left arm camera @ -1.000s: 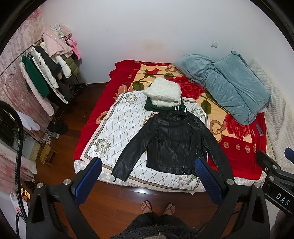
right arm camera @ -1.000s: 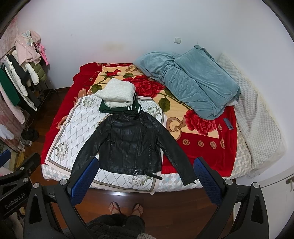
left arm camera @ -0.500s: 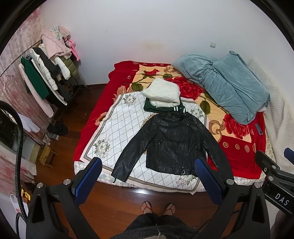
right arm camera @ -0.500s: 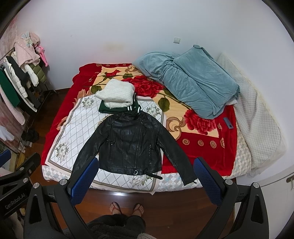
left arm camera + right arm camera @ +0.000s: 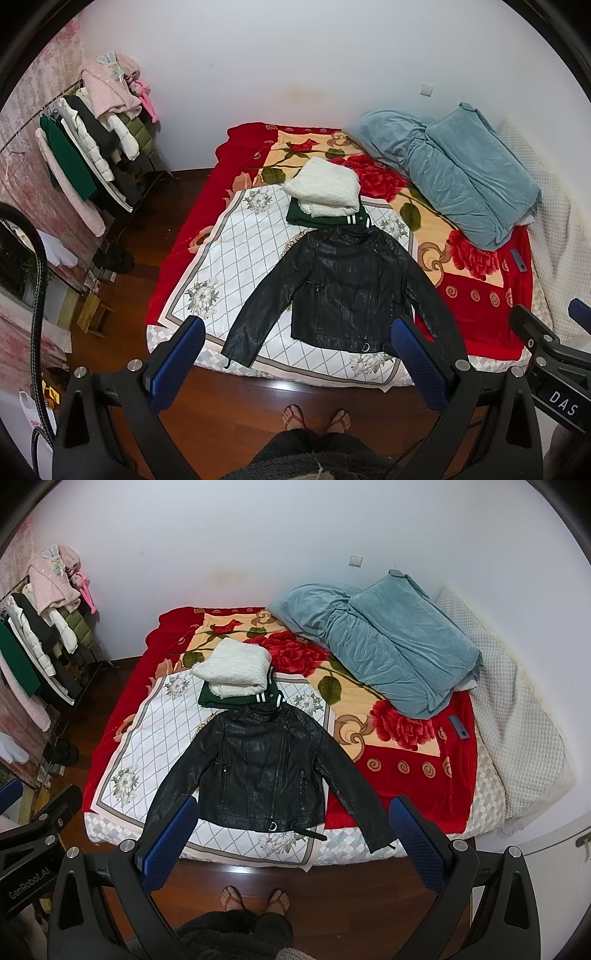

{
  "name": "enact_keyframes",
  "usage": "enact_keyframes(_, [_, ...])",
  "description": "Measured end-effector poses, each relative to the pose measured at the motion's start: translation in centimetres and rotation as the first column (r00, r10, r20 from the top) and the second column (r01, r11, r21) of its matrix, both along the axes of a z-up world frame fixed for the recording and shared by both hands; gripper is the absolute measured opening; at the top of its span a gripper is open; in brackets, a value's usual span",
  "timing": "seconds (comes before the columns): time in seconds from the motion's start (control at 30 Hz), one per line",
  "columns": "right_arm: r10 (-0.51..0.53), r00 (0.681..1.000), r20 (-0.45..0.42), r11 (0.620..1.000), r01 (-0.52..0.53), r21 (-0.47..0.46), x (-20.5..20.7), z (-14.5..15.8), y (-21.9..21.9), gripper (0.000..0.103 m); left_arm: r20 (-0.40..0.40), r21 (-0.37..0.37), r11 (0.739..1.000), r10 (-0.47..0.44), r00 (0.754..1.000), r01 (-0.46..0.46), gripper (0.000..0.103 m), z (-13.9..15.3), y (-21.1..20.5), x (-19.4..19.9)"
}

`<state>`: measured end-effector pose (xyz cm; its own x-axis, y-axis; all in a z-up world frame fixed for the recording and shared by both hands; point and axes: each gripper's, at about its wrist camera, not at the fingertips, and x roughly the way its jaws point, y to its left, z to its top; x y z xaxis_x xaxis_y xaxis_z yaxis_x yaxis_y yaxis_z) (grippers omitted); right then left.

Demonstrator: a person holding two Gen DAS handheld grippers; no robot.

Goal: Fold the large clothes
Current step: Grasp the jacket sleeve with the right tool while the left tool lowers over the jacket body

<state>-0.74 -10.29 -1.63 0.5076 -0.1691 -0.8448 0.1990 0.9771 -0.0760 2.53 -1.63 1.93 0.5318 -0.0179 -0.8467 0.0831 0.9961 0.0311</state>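
Black leather jacket (image 5: 347, 291) lies face up, sleeves splayed, on the bed (image 5: 184, 236) just below a folded white and green stack (image 5: 325, 195), unfolded as yet; left gripper (image 5: 295, 365) and right gripper (image 5: 288, 843), wide open and empty, likely next reach for the sleeves.

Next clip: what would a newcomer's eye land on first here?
The black leather jacket spread flat, sleeves out, at the near edge of the bed. Just behind its collar sits a folded white garment on a folded green one. A rumpled blue blanket fills the far right corner.
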Motion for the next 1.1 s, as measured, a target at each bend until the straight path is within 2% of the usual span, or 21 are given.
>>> enact_keyframes(0.23, [-0.009,1.000,-0.004,1.000,0.009,0.007,0.6,-0.2,0.0,0.103,-0.001,-0.003,1.000,-0.005,1.000,0.005,0.103,-0.1,-0.3,0.2])
enact_keyframes(0.4, [-0.045,0.999,-0.004,0.998,0.045,0.032,1.8,-1.6,-0.4,0.103,0.043,0.030,1.000,-0.008,0.999,0.006,0.103,-1.6,-1.4,2.3])
enact_keyframes(0.53, [-0.096,0.995,0.016,0.990,0.093,0.104,3.2,-4.9,-2.1,0.103,0.087,0.078,0.997,-0.009,0.996,0.002,0.103,-4.9,-1.1,4.8])
enact_keyframes(0.67, [-0.228,0.973,-0.020,0.964,0.229,0.131,5.0,-10.5,-5.6,0.103,0.101,0.114,0.993,0.005,0.995,-0.016,0.103,-9.3,-1.2,7.7])
enact_keyframes(0.77, [-0.342,0.938,-0.062,0.924,0.347,0.160,5.9,-15.8,-9.7,0.101,0.074,0.152,0.988,0.009,0.997,-0.020,0.103,-13.4,-2.0,10.0])
enact_keyframes(0.83, [-0.397,0.913,-0.096,0.890,0.408,0.202,6.3,-19.6,-12.8,0.091,0.045,0.180,0.984,0.010,0.999,-0.018,0.103,-16.2,-2.8,11.4])
enact_keyframes(0.9, [-0.449,0.879,-0.161,0.847,0.476,0.237,6.6,-24.4,-16.1,0.074,0.011,0.204,0.979,0.019,1.000,-0.020,0.103,-19.1,-3.6,12.6])
enact_keyframes(0.93, [-0.467,0.865,-0.183,0.826,0.500,0.258,6.7,-26.3,-17.7,0.072,-0.006,0.215,0.976,0.026,1.000,-0.024,0.103,-20.6,-4.1,13.3])
enact_keyframes(0.97, [-0.488,0.847,-0.210,0.799,0.531,0.282,6.7,-28.7,-19.3,0.068,-0.027,0.229,0.973,0.036,0.999,-0.028,0.103,-22.3,-4.8,14.0])
enact_keyframes(1.1, [-0.577,0.748,-0.329,0.639,0.664,0.389,5.7,-39.3,-26.0,0.067,-0.097,0.265,0.963,0.068,0.993,-0.040,0.103,-28.1,-7.1,16.4])
